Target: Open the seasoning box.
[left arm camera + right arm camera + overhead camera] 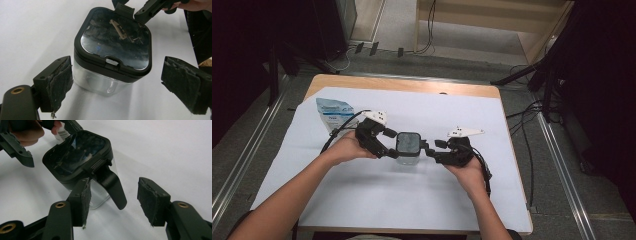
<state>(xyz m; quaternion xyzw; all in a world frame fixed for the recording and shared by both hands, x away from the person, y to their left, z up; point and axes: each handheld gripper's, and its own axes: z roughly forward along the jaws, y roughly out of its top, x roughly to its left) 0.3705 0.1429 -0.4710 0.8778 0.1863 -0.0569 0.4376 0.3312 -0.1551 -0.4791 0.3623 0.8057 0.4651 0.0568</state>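
High view: clear container w/ black lid shut, contents unclear.

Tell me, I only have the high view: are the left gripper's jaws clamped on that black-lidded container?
Observer: No. The left gripper is open, its pads either side of the container, clear of it.
Operator: And the right one?
Observer: The right gripper is open too; a black flap hanging from the lid sits between its jaws.
Operator: Is the lid shut?
Observer: It looks seated flat on the clear body.
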